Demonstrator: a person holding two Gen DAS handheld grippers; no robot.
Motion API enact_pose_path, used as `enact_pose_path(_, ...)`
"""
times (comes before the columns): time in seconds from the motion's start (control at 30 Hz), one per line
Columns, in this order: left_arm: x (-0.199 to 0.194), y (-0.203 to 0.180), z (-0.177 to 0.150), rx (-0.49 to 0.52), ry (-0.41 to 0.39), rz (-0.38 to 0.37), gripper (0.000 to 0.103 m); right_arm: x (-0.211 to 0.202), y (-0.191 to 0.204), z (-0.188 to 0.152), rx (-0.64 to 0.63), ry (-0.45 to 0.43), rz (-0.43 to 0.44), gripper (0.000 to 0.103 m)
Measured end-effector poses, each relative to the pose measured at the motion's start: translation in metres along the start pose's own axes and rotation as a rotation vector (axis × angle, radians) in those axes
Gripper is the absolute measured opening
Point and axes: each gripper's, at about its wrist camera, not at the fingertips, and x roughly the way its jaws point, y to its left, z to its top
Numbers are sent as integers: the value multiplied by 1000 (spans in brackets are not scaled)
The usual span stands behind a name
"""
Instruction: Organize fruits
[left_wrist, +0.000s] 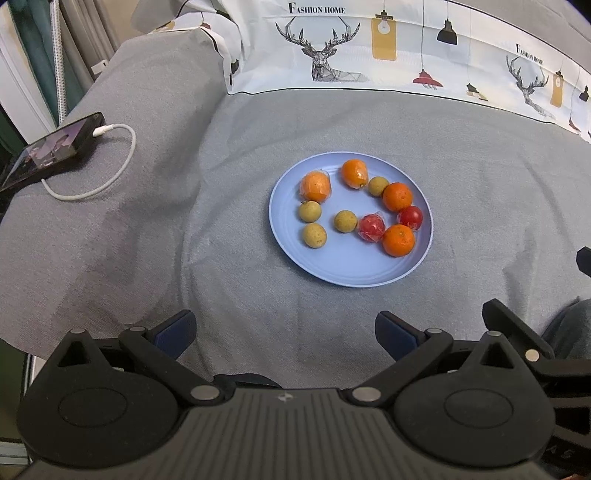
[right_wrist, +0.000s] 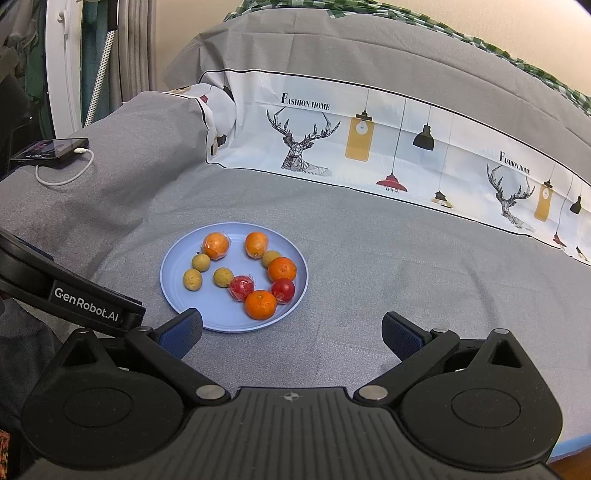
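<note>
Both tongs stand wide and empty, the left gripper (left_wrist: 286, 334) and right gripper (right_wrist: 291, 334) well short of the round pale-blue plastic plate (left_wrist: 334, 275) on the grey cloth ahead, left of the right one's fingers. Its small fruits look light and apt to roll; the film-wrapped orange one (left_wrist: 316, 186) and film-wrapped red one (left_wrist: 371, 228) probably slip, so a hold across the middle suits; whether the fruits are real is unclear, and their undersides are hidden.
</note>
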Motion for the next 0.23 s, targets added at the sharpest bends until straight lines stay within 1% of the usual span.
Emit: enact_pose_path(0.23, -3, 1, -1, -16, -13, -10, 103, -1, 0, 0, -2, -1, 2, 102)
